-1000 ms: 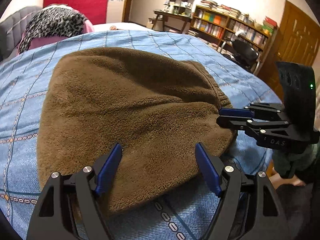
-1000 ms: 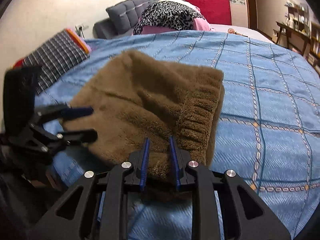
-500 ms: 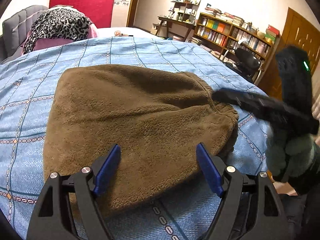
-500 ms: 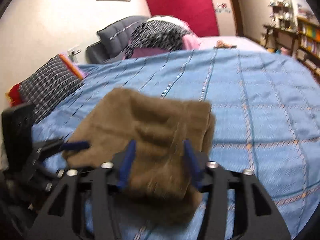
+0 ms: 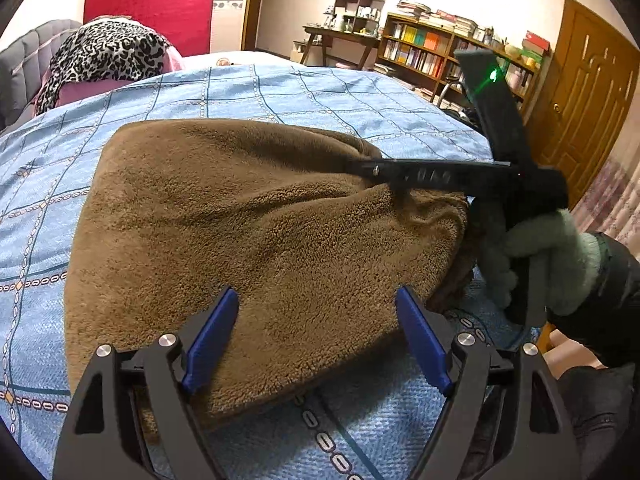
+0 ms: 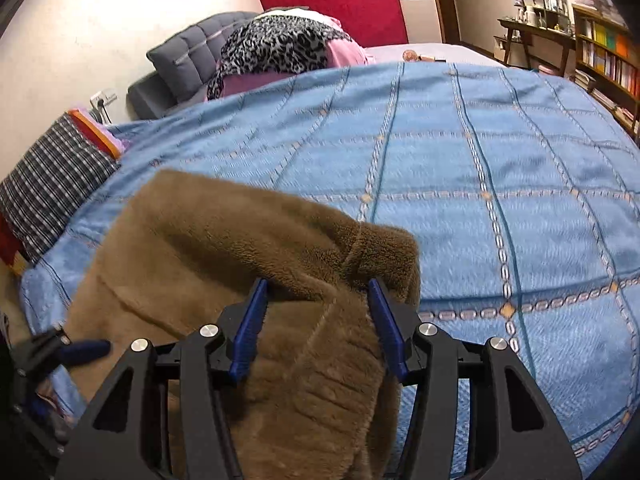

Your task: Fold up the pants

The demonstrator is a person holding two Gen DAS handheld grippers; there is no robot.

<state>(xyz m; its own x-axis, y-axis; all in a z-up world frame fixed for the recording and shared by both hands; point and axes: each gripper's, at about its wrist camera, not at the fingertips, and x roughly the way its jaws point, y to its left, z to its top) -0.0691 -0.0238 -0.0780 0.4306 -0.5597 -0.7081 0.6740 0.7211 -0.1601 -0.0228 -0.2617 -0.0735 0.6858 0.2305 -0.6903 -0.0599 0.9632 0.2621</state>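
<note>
The brown fleece pants [image 5: 248,240] lie folded into a thick bundle on the blue checked bedspread [image 5: 280,92]. My left gripper [image 5: 316,336] is open, its blue pads over the bundle's near edge, holding nothing. My right gripper [image 6: 316,320] is open above the waistband end of the pants [image 6: 248,264], with the cloth lying between and under its fingers. In the left wrist view the right gripper [image 5: 360,168] lies flat across the bundle's right end, held by a gloved hand [image 5: 548,256]. The left gripper's blue tip [image 6: 86,350] shows at the right wrist view's lower left.
A leopard-print cloth on pink bedding [image 5: 108,52] and a grey headboard [image 6: 188,56] are at the bed's far end. A plaid pillow [image 6: 52,184] lies at the left. Bookshelves [image 5: 440,48], a desk [image 5: 340,36] and a wooden door [image 5: 588,92] stand to the right.
My right gripper opened, letting go of the waistband, then rose and moved forward over the bundle's right end. My left gripper stayed open at the near edge.
</note>
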